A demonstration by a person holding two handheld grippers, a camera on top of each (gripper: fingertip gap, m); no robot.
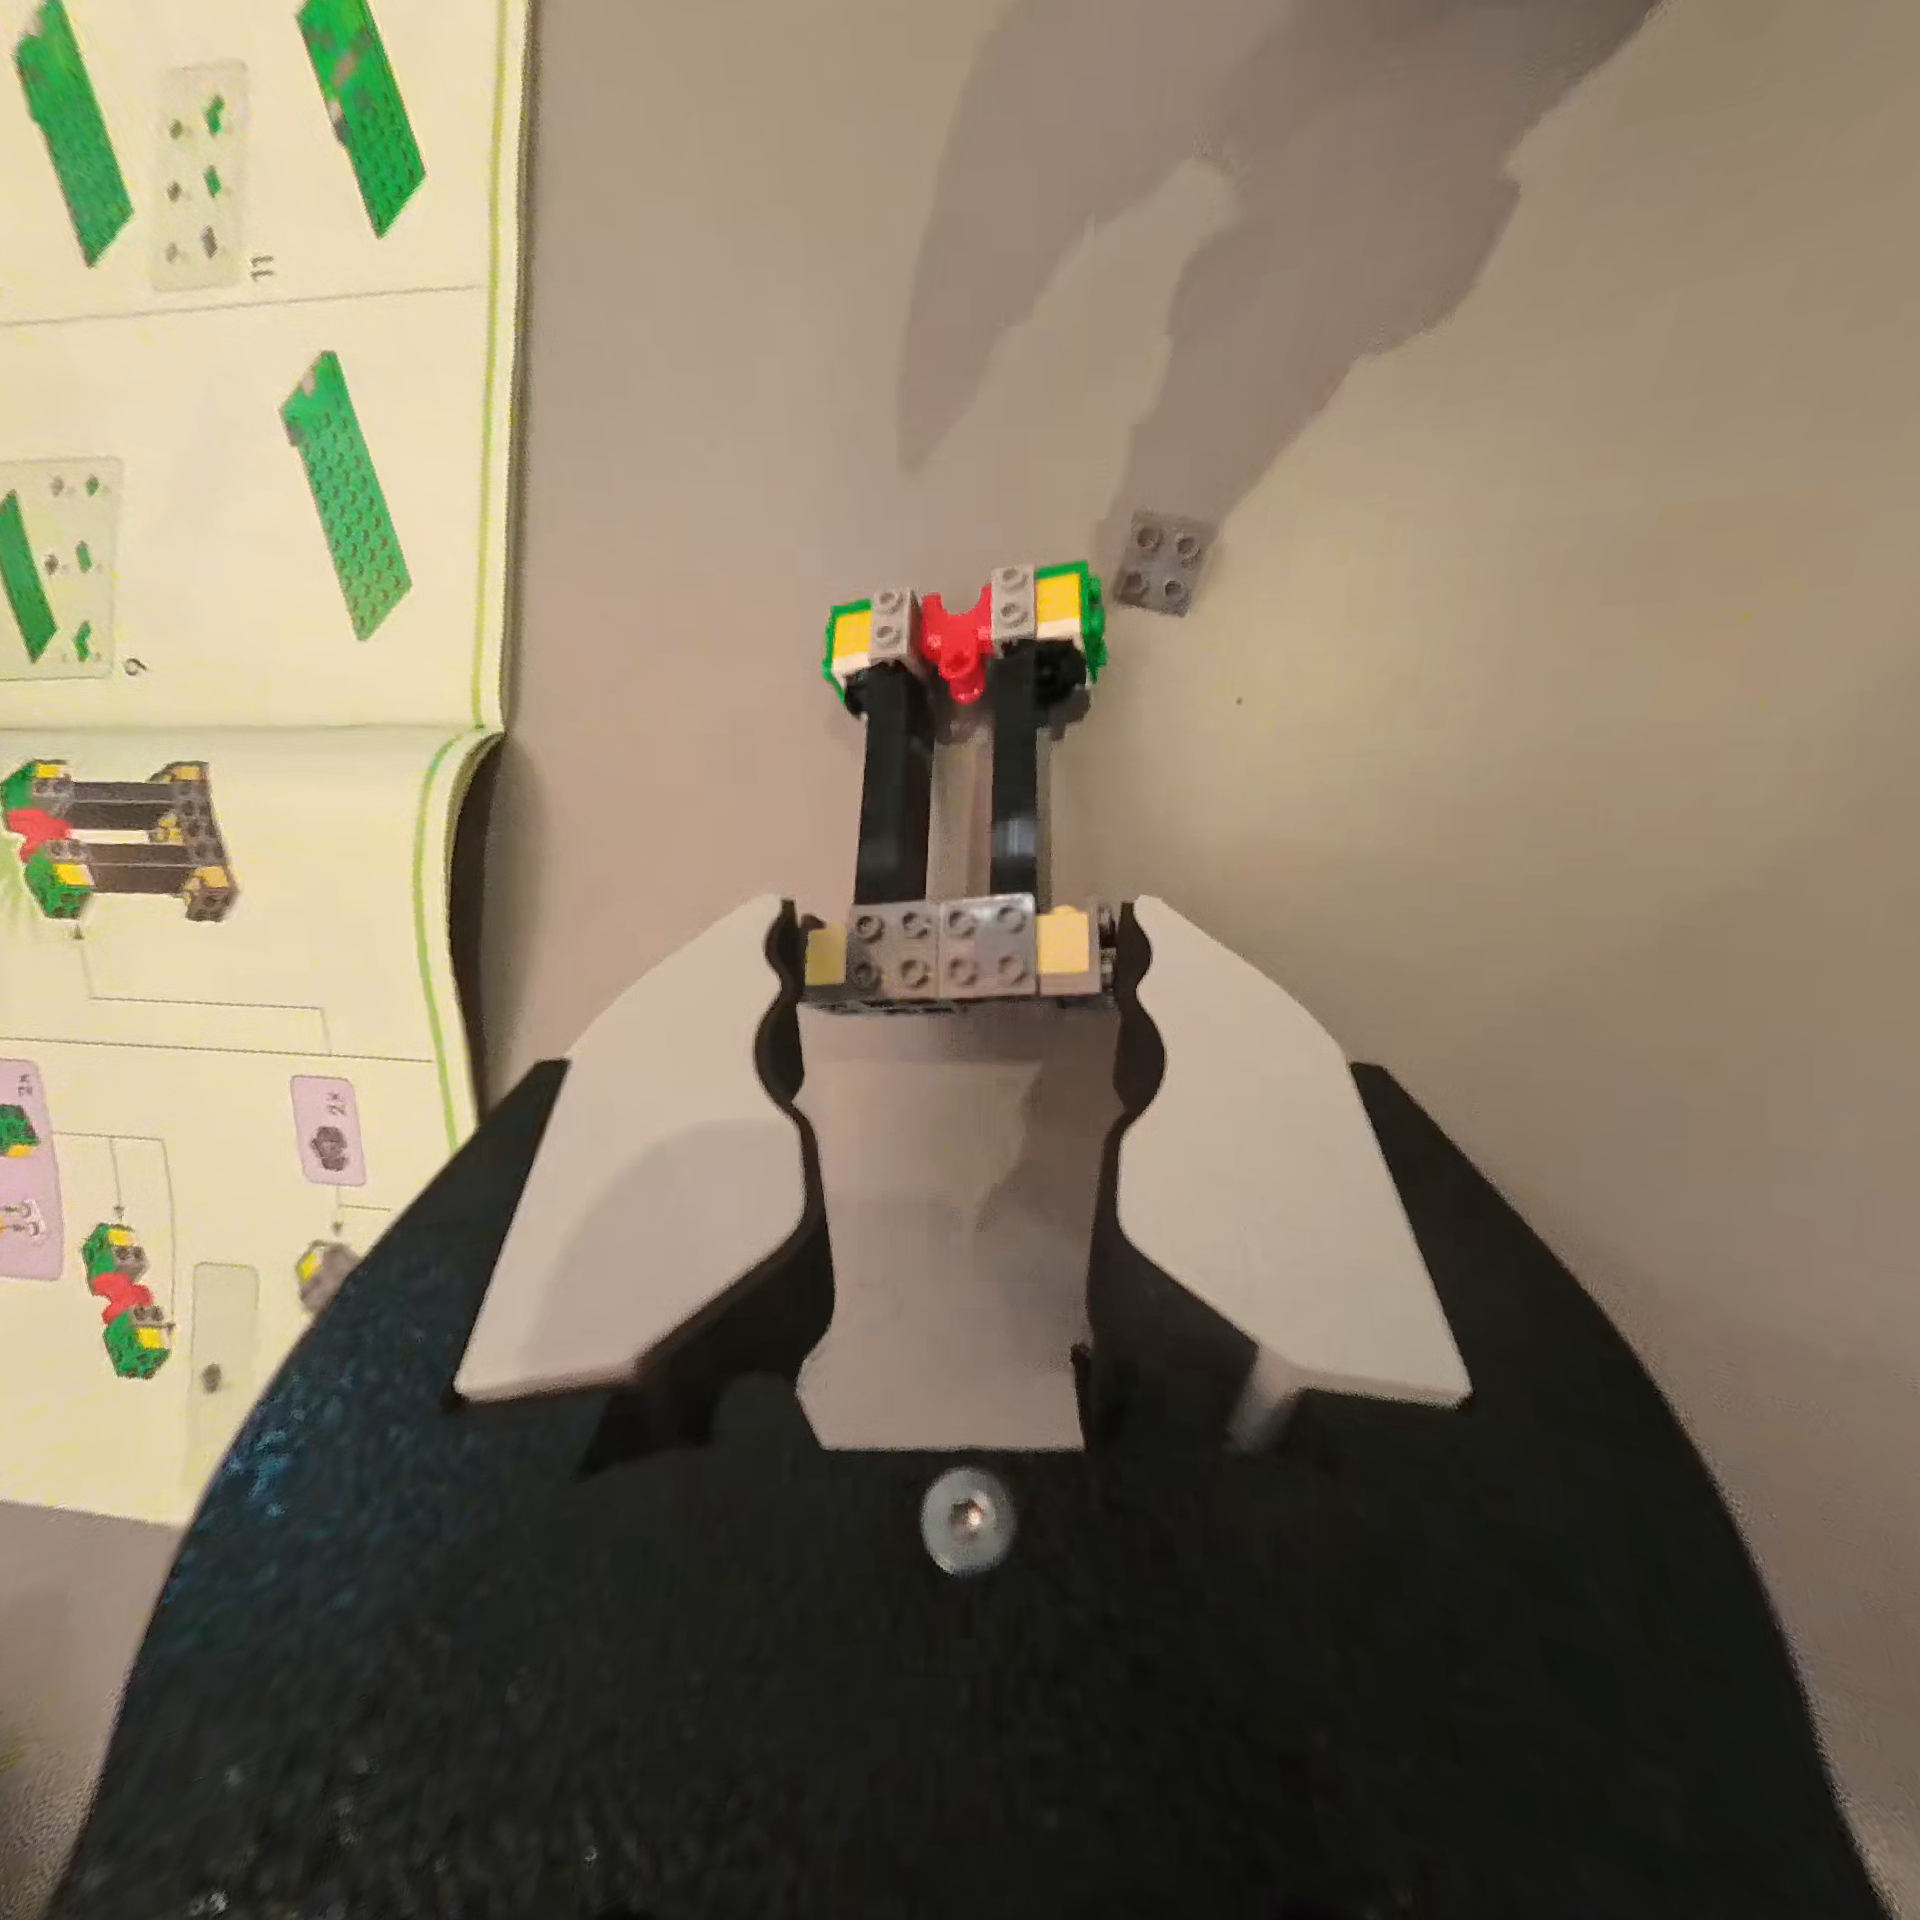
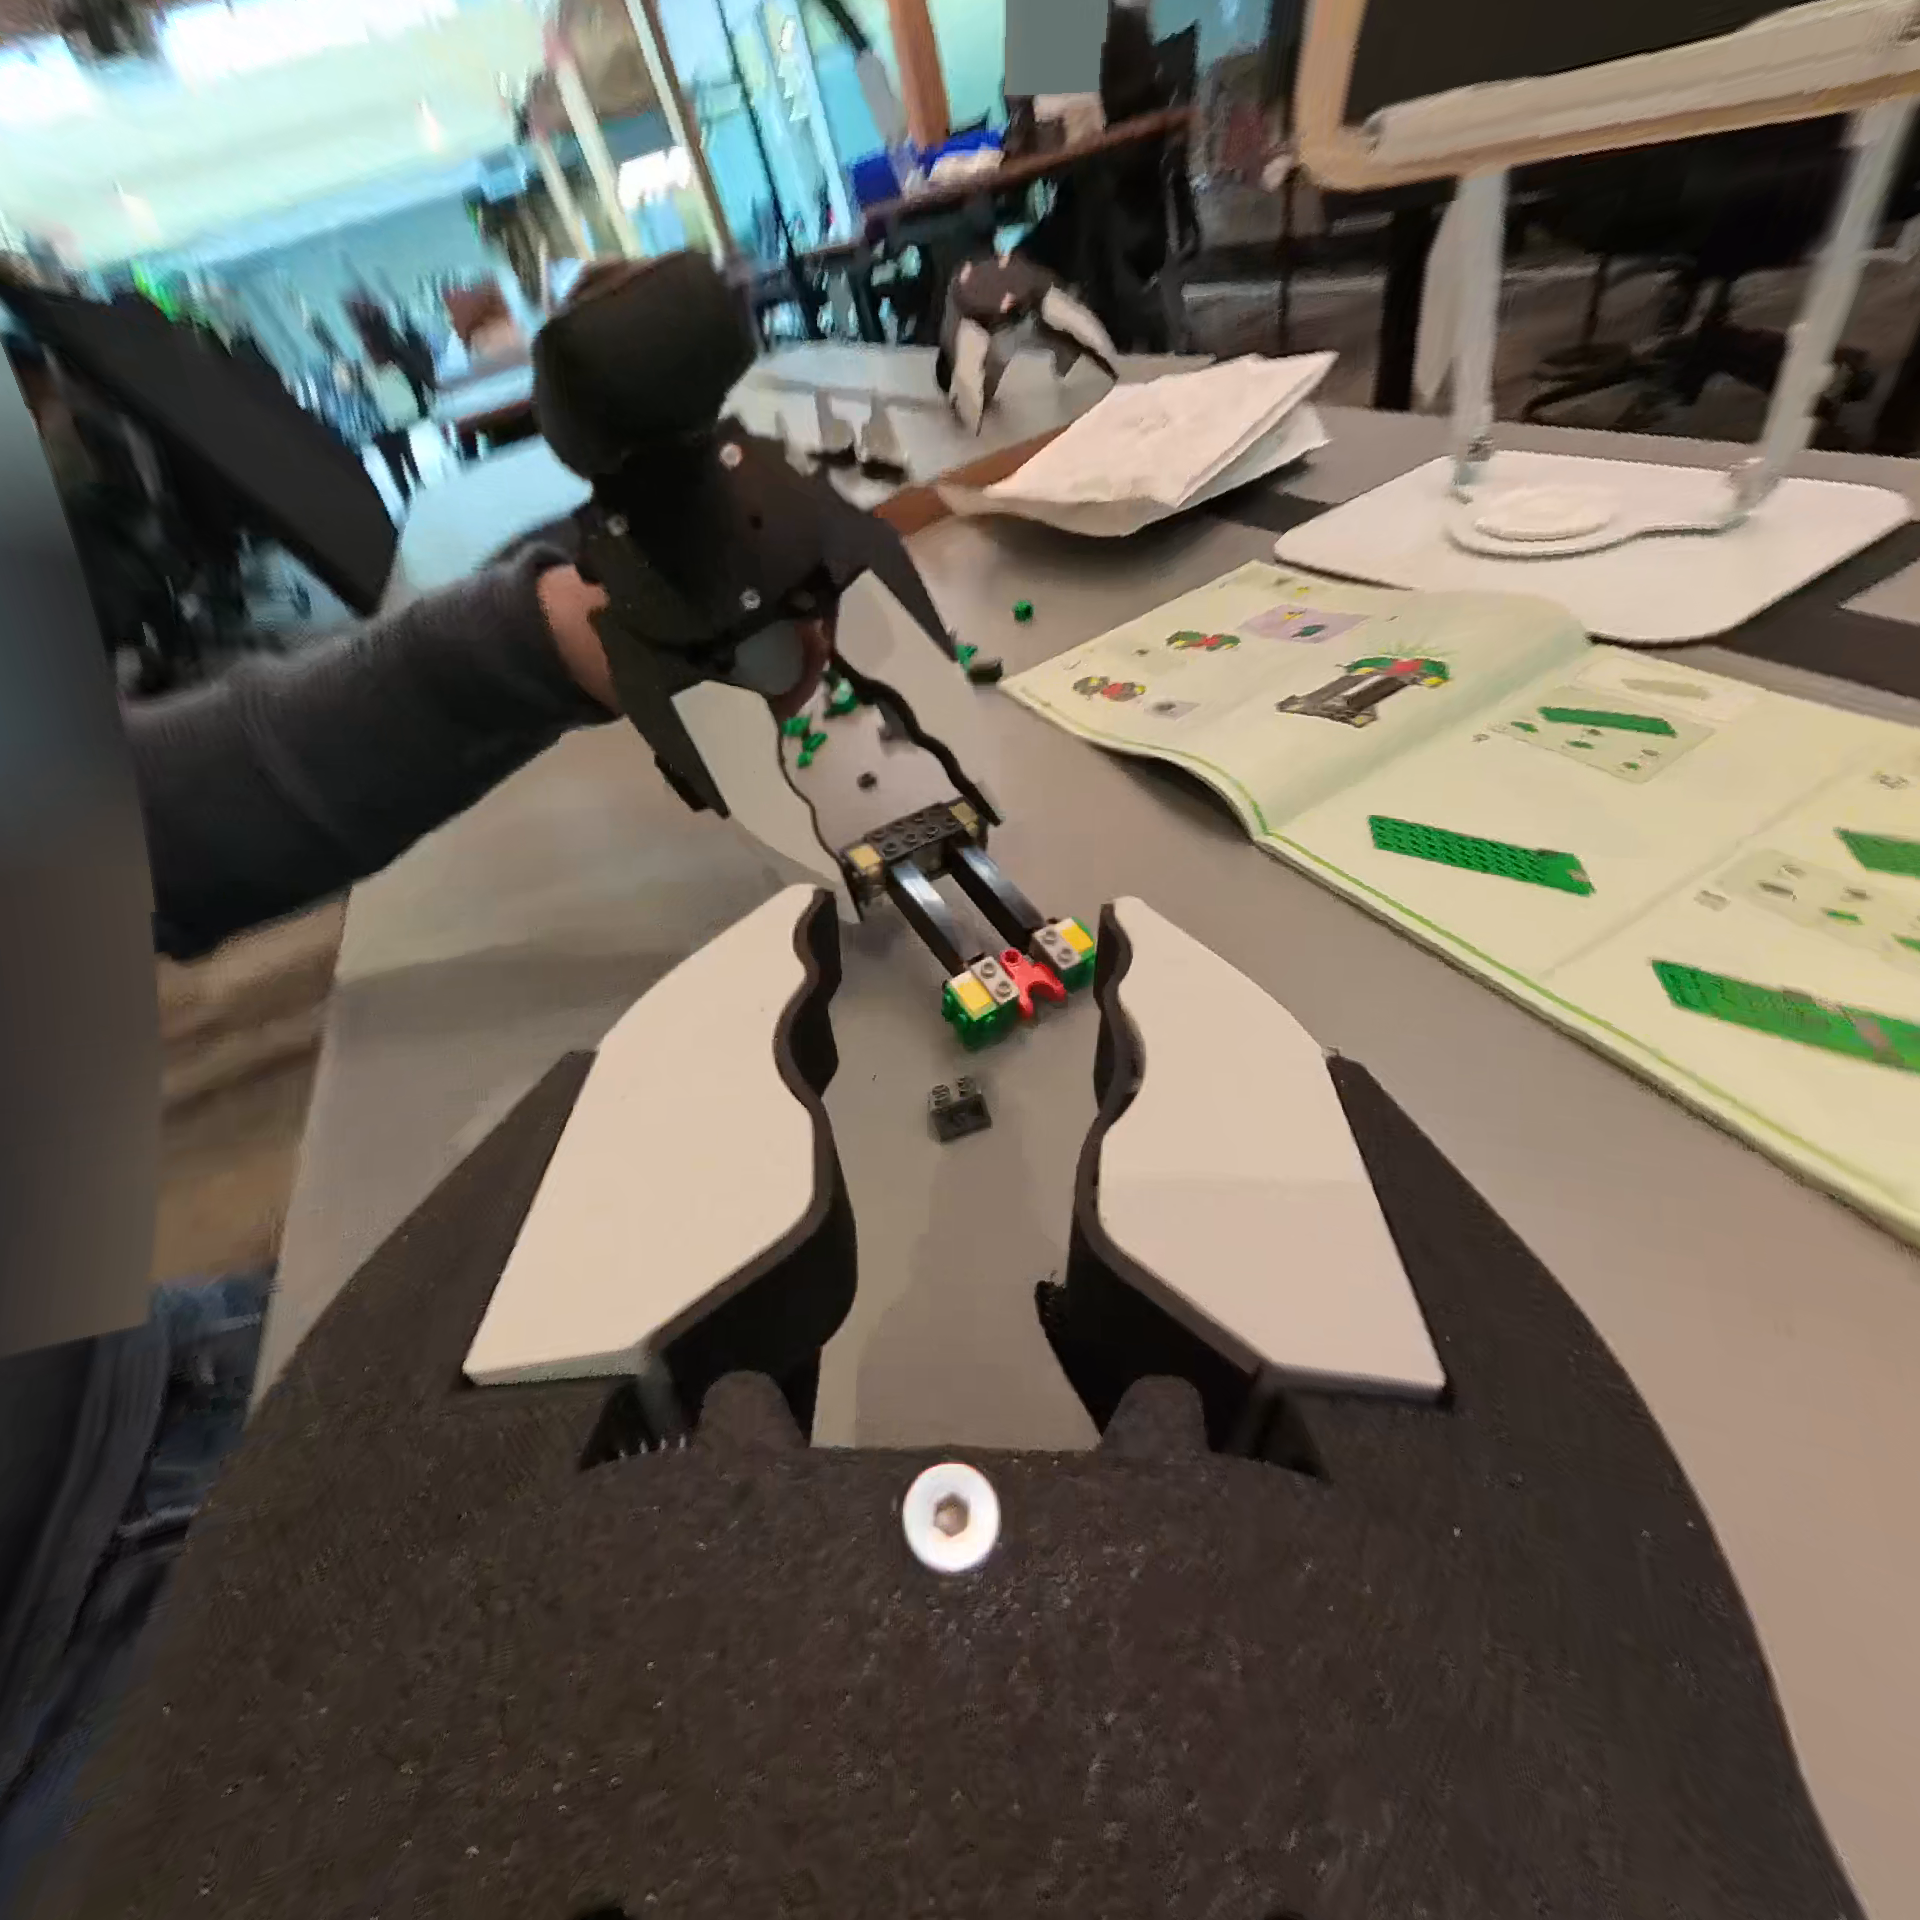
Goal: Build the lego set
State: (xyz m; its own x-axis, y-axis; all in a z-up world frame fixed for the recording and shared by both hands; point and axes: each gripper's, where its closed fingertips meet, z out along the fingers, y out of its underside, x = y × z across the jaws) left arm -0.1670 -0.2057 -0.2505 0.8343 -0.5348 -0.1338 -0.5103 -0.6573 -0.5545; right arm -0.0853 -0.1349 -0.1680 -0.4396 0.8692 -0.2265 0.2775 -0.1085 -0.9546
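In the left wrist view, the left gripper (image 1: 961,961) is clenched on the near end of the lego frame (image 1: 954,790), its fingers (image 1: 717,1039) pressing the pale yellow bricks at either side of a row of grey studded plates. From there two black beams run out to the far end of the frame, where a red piece sits between grey, yellow and green bricks. A loose grey plate (image 1: 1164,563) lies on the counter (image 1: 1507,935) just beyond that far end, to its right. The instruction booklet (image 1: 239,623) lies open to the left of the frame, showing a picture much like what is built, and green baseplate steps after it.

In the right wrist view, the right gripper (image 2: 966,966) is released, with nothing between its fingers; it hovers with the green-and-red end of the frame (image 2: 966,925) near its tips. A small dark brick (image 2: 958,1110) sits on the counter (image 2: 1455,1299) on the near side of the frame. Small green pieces (image 2: 821,717) are scattered beyond the frame, behind the left gripper (image 2: 914,842), and the booklet (image 2: 1507,810) lies to its right.

My judgement: the beam frame looks finished, while the loose piece by it probably goes on next, and the green baseplate stages seem not yet started.
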